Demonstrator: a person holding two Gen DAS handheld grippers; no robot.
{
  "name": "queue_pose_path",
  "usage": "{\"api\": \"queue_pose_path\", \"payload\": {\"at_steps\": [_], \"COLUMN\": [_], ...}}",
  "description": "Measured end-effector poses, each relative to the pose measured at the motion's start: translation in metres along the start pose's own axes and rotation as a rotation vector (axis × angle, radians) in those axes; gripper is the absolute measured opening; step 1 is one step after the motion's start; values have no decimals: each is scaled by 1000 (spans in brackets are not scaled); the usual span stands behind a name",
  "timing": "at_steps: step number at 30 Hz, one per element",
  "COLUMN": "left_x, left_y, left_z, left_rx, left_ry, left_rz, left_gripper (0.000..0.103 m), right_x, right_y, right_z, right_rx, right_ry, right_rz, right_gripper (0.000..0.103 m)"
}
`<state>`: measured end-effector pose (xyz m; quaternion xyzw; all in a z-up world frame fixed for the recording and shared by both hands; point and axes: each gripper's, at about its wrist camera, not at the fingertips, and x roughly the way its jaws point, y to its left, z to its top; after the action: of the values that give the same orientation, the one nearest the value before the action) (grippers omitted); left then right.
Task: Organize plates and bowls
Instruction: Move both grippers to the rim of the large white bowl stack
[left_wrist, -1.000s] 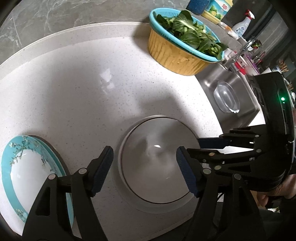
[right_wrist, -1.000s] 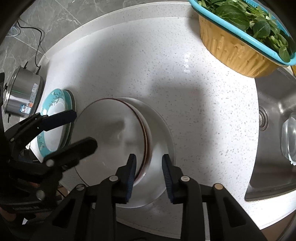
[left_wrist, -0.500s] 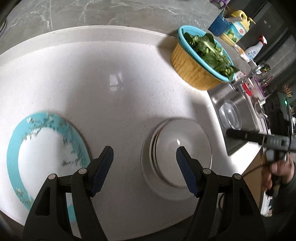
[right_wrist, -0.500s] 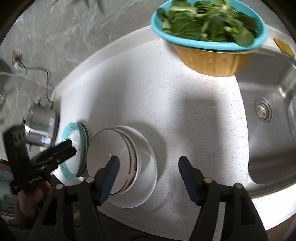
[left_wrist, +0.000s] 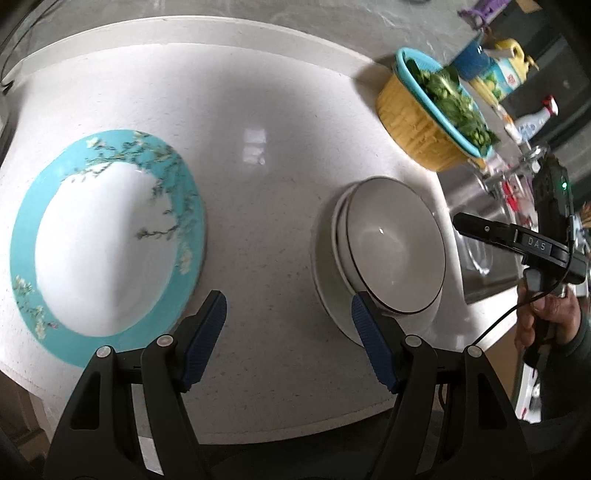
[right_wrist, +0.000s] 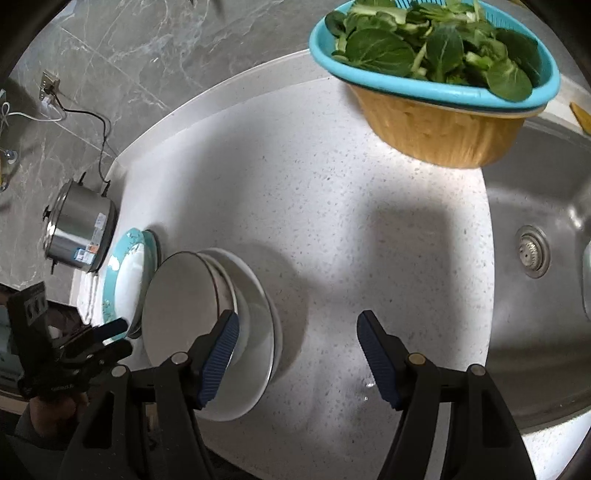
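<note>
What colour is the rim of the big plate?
Turquoise with blossom branches, around a white centre; the plate shows best in the left wrist view.

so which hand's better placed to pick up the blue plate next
Left, probably. The left gripper is open just beside the blue plate. The right gripper is also open, but the stacked bowls lie between it and the plate.

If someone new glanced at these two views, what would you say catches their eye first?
Probably the teal-rimmed plate with its blossom pattern, lying flat at the counter's left. Next, the stack of pale bowls nested on a white plate near the front edge, with both the left tool and right tool open and empty. The basket of leafy greens stands by the sink.
</note>
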<state>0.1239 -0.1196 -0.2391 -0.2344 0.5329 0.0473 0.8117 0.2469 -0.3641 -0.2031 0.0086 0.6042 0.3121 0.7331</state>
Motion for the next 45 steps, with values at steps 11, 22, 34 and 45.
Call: {"api": "queue_pose_path", "payload": {"at_steps": [11, 22, 34, 45], "left_x": [-30, -18, 26, 37], "left_y": [14, -39, -42, -20], "left_z": [13, -10, -54, -58], "left_rx": [14, -75, -203, -239], "left_ry": [-120, -145, -86, -93], "left_rz": [-84, -45, 4, 42], "left_gripper": [69, 83, 83, 77], "right_x": [-32, -33, -11, 43], "right_y": [13, 14, -2, 18], "right_z": [-2, 5, 8, 14], "right_rx": [166, -2, -221, -300], "right_ry": [-164, -108, 73, 197], "right_rz": [-2, 103, 110, 100], "right_gripper": [70, 73, 74, 71]}}
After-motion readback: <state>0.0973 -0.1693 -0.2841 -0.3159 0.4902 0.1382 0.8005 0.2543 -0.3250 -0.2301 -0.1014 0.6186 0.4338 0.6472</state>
